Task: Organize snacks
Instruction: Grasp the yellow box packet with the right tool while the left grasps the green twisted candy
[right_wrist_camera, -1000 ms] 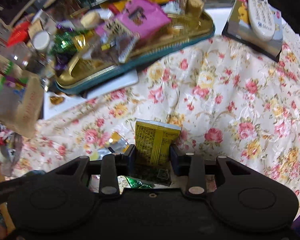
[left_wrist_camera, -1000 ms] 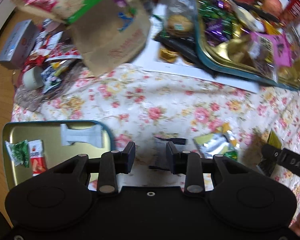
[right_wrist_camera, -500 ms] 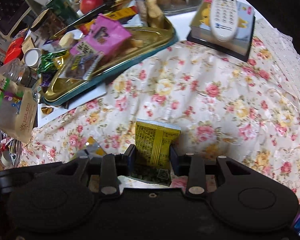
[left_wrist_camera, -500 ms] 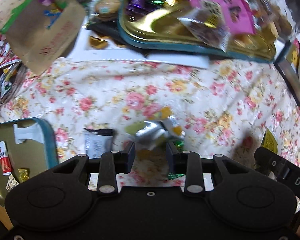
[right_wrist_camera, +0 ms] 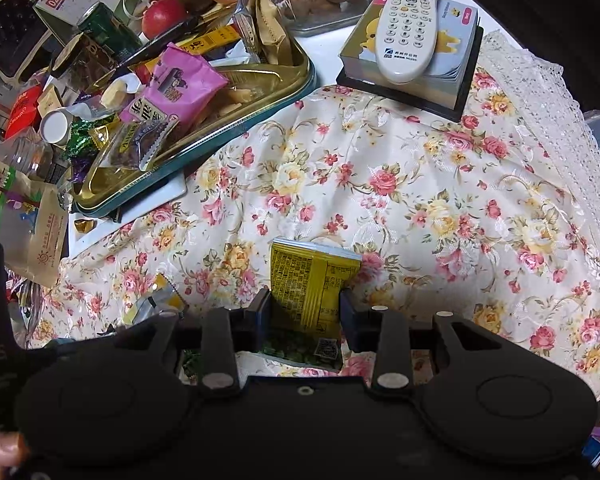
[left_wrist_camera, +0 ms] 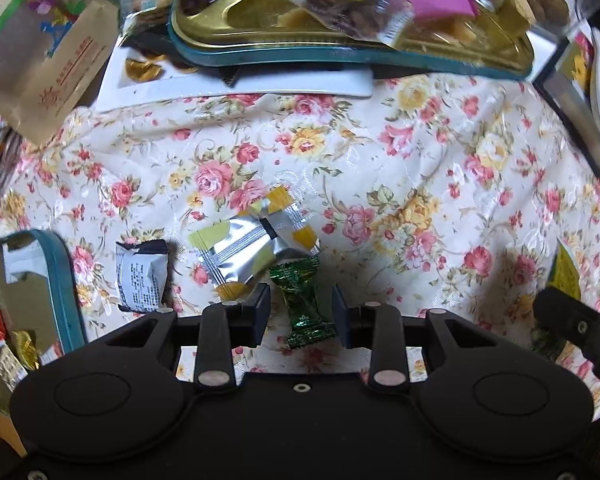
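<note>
The light is warm and a bit dim, with soft dark shadows on the flowery cloth. Both pictures bend at the edges. The gold tray shines and looks blurry.

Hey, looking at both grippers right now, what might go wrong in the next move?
The left gripper is open around the green candy, but the silver packet touches the candy's top end and could get pinched or dragged along. The right gripper holds the yellow packet only by its lower part, so it may slip.
</note>
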`<act>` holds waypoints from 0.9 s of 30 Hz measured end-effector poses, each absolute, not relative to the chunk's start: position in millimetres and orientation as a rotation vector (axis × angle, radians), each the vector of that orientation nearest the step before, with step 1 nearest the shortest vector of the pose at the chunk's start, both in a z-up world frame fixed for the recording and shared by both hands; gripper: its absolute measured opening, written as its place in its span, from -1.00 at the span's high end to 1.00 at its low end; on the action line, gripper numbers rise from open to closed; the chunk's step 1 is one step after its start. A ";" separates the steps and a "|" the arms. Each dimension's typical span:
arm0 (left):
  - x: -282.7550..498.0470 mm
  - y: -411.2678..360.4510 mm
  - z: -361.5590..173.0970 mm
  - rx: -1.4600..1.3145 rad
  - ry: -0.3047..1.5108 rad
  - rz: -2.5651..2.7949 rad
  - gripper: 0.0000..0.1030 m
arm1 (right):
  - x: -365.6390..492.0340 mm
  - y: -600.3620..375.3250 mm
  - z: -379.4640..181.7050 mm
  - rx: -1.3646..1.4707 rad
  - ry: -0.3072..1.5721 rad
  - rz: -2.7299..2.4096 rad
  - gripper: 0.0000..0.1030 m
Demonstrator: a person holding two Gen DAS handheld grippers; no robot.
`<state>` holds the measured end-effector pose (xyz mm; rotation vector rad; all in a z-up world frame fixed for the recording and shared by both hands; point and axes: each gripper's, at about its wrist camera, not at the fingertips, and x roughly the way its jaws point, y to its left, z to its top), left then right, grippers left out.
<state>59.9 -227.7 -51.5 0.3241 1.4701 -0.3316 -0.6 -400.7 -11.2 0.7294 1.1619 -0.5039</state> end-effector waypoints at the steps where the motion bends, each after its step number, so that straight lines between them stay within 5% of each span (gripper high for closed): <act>1: 62.9 -223.5 -51.4 0.304 1.473 -0.318 0.17 | -1.5 -401.3 -10.1 0.730 1.159 -0.503 0.26; 27: 49.6 -231.2 -82.8 0.279 1.469 -0.225 0.13 | -12.4 -402.7 -3.6 0.685 1.143 -0.482 0.26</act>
